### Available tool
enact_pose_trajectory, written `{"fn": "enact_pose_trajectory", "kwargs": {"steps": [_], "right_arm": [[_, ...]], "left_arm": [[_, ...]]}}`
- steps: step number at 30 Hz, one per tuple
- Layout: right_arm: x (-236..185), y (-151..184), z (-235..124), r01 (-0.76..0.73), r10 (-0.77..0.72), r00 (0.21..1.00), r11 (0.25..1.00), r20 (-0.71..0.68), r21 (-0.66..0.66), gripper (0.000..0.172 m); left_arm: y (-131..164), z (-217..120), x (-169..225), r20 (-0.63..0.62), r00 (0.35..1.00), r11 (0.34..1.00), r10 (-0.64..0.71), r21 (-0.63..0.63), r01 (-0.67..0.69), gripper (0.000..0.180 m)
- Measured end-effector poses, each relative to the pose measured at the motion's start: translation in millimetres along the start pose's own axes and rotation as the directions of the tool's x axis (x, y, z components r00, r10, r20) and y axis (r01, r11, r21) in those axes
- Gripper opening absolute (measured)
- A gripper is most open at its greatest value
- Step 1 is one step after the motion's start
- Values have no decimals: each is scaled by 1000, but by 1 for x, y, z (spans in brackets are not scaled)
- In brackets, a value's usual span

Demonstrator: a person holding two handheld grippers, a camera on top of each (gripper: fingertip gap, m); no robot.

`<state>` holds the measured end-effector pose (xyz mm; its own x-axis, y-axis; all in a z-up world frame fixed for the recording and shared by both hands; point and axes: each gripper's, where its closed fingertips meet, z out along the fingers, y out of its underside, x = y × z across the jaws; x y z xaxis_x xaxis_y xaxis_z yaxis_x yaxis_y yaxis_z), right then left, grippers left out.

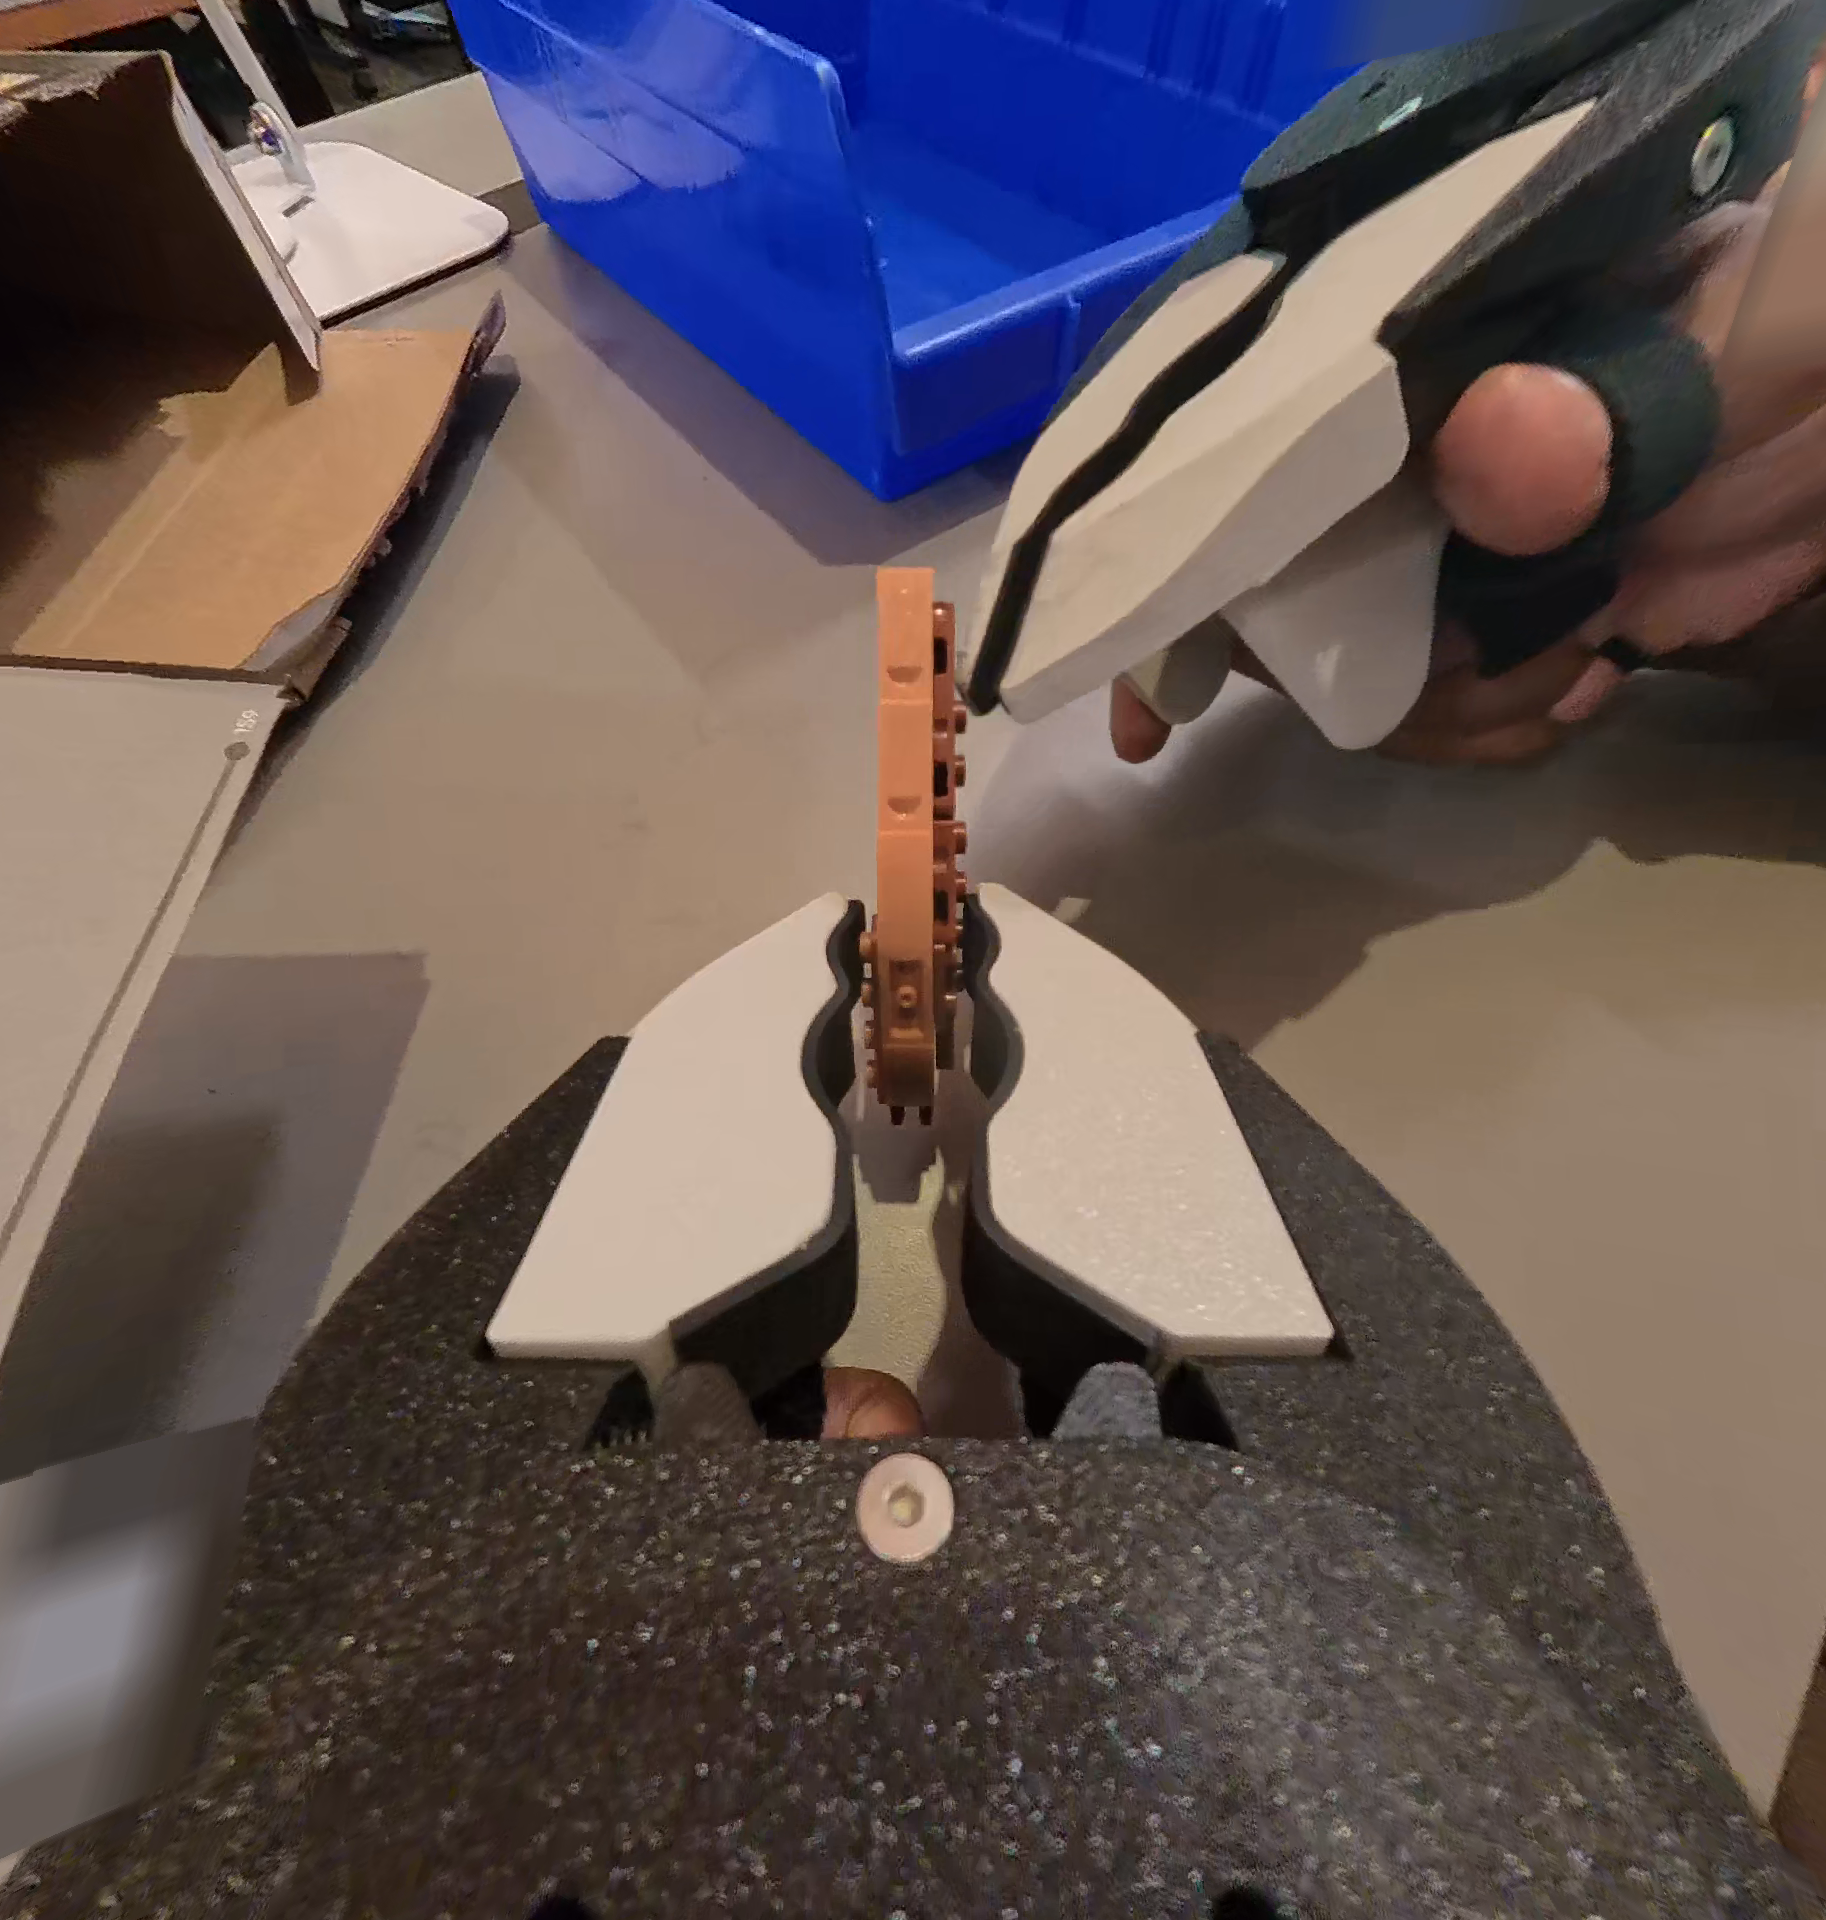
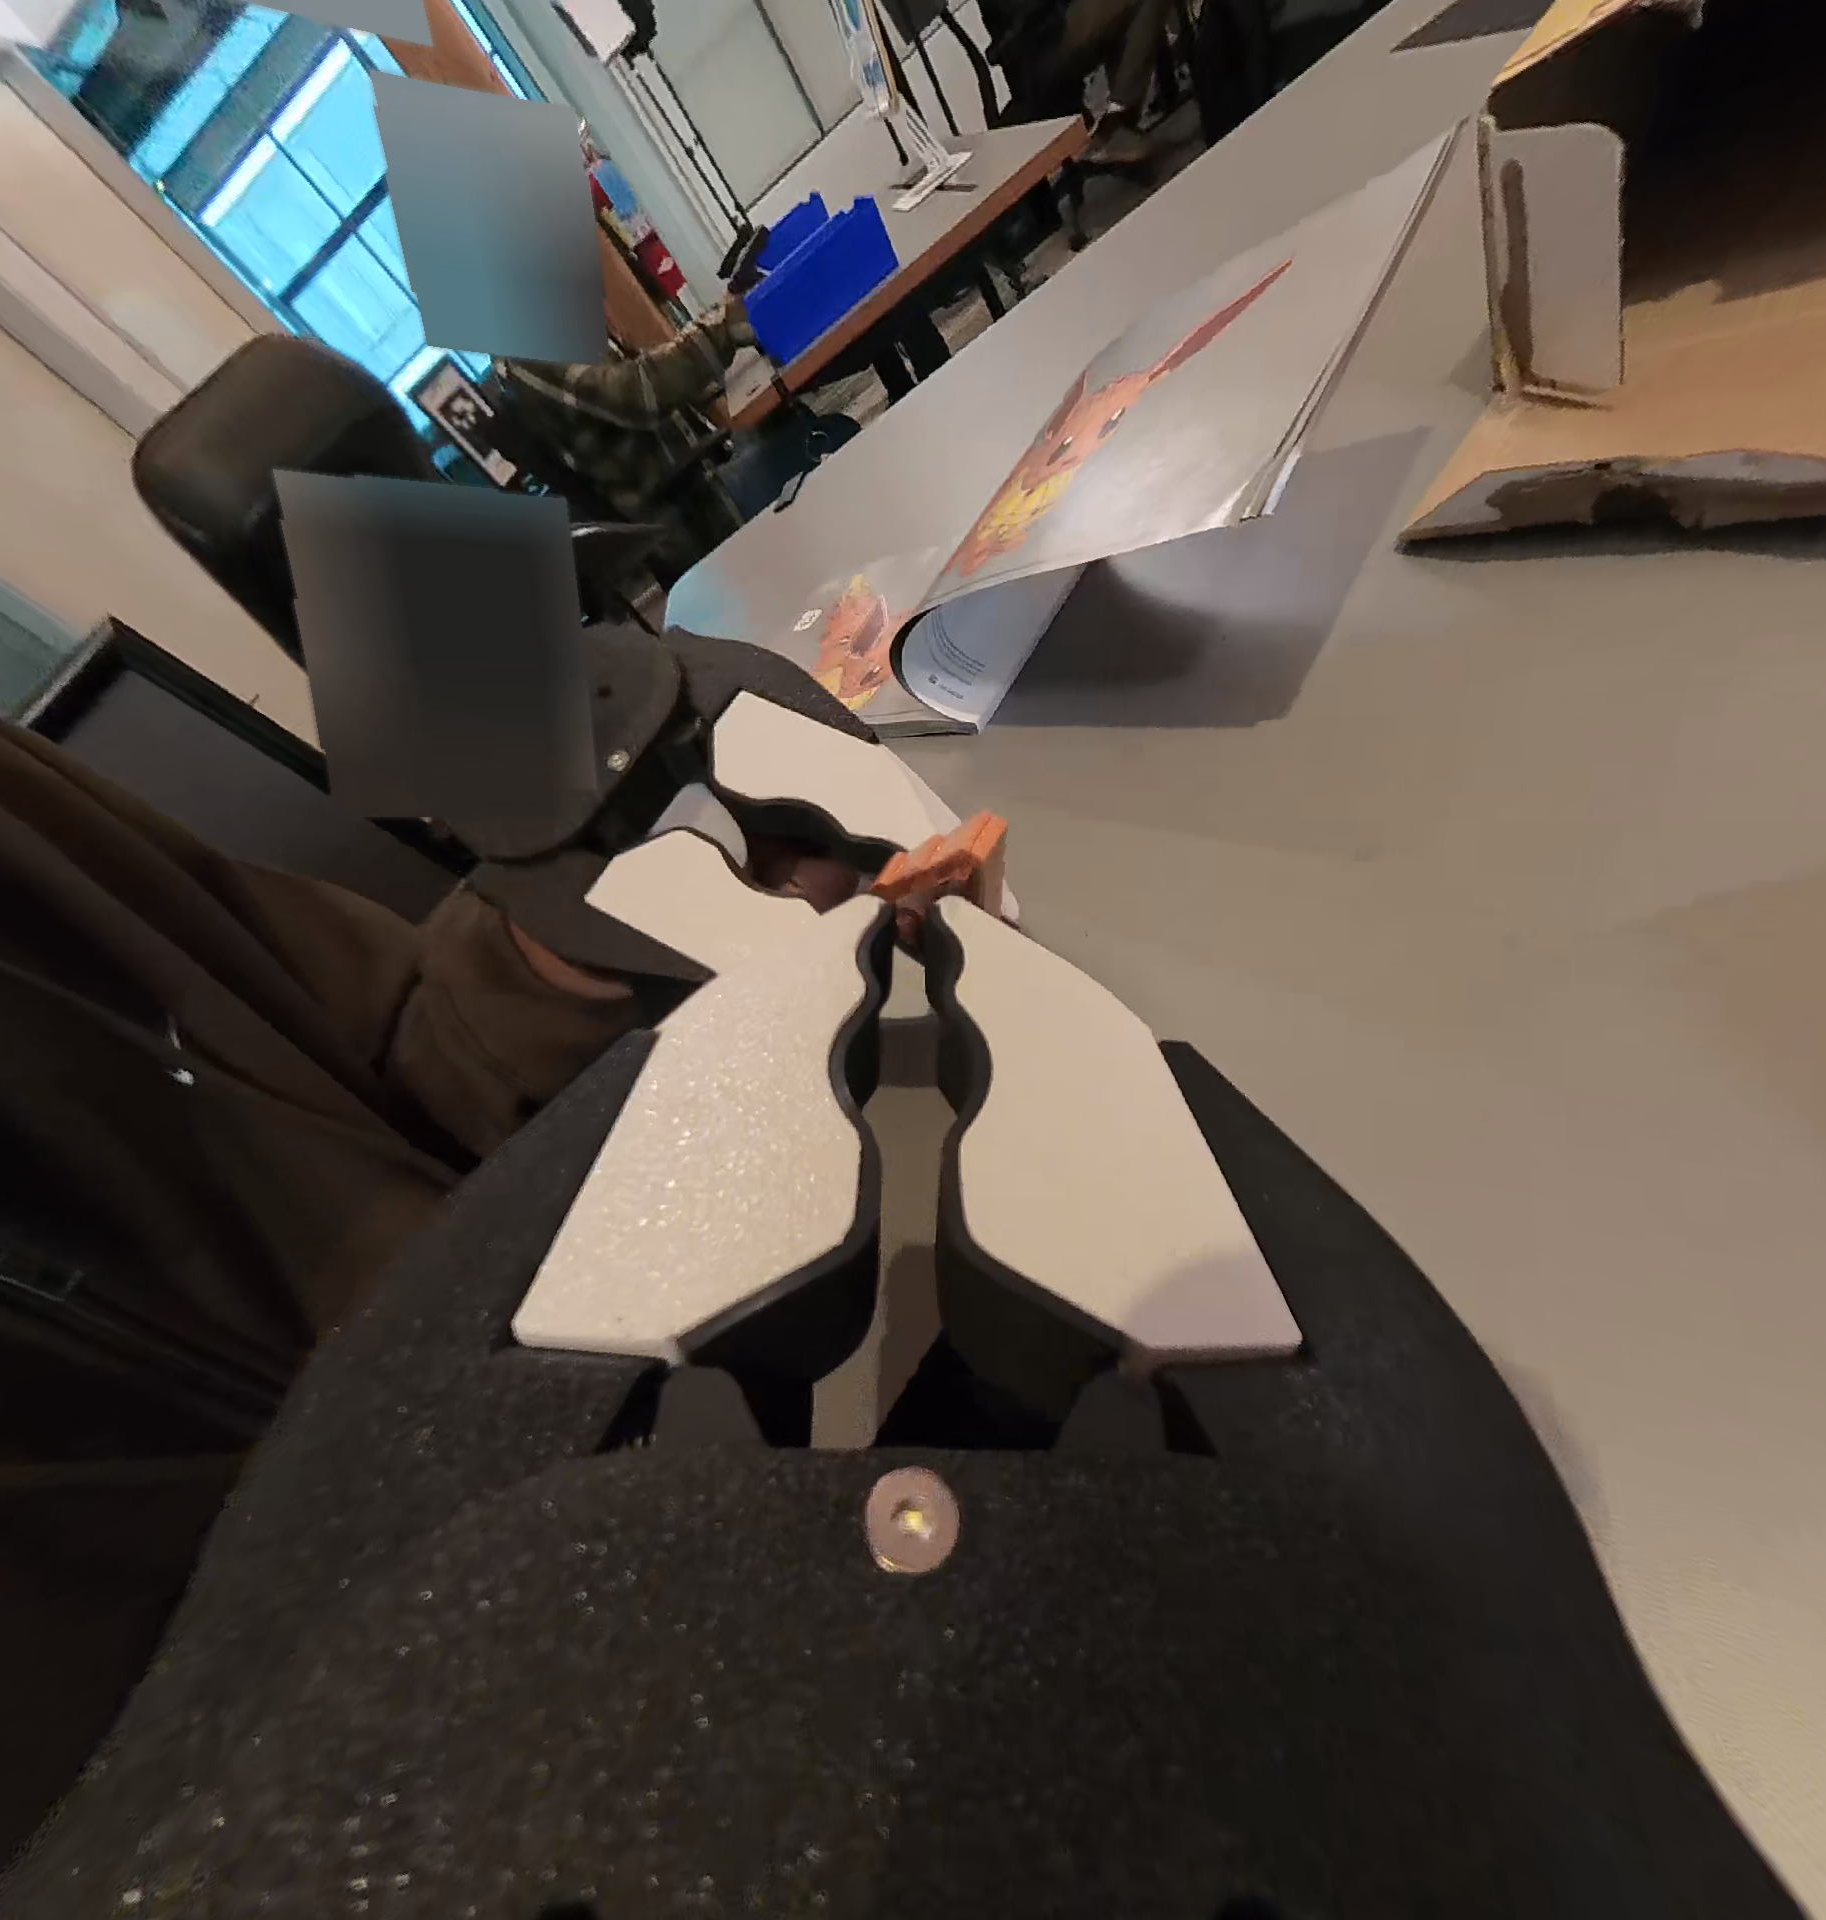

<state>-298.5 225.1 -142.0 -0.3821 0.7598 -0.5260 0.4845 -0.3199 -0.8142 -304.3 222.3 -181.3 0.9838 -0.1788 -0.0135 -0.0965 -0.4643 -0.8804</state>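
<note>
Clamping the near end of an orange-brown brick assembly (image 1: pixel 907 831), the left hand-held gripper (image 1: pixel 909 925) holds it edge-up above the grey tabletop (image 1: pixel 597 790). The right hand-held gripper (image 2: pixel 914 920), nearly closed, pinches its far end.

The left gripper (image 1: pixel 911 971) clamps the near end of an upright orange-and-brown brick assembly (image 1: pixel 907 748), its dark pads pressed against both studded faces. From upper right the right gripper (image 1: pixel 976 665), held in a hand (image 1: pixel 1574 582), brings its nearly closed fingertips against the assembly's far brown edge. Behind, on the grey table (image 1: pixel 628 644), stand a blue bin (image 1: pixel 867 260) and an opened cardboard box (image 1: pixel 213 488).
</note>
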Motion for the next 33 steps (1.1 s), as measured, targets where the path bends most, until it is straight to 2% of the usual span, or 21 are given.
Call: {"fn": "enact_pose_trajectory", "kwargs": {"steps": [7,15,20,23,33], "right_arm": [[10,-1,-1,-87,88,996,996,-35,30,10],[14,0,1,-132,135,989,990,-54,47,8],[24,5,4,-149,153,982,988,-115,40,12],[29,9,7,-122,123,977,992,-174,14,17],[31,11,6,82,-100,932,994,-347,-66,17]], "left_arm": [[0,1,-2,42,999,1000,29,-6,-29,18],[2,3,-5,114,989,995,92,-33,-89,18],[4,5,-6,136,983,992,124,-55,-118,18],[6,6,-5,138,981,989,139,-65,-131,17],[9,7,-7,145,978,986,152,-93,-140,17]]}}
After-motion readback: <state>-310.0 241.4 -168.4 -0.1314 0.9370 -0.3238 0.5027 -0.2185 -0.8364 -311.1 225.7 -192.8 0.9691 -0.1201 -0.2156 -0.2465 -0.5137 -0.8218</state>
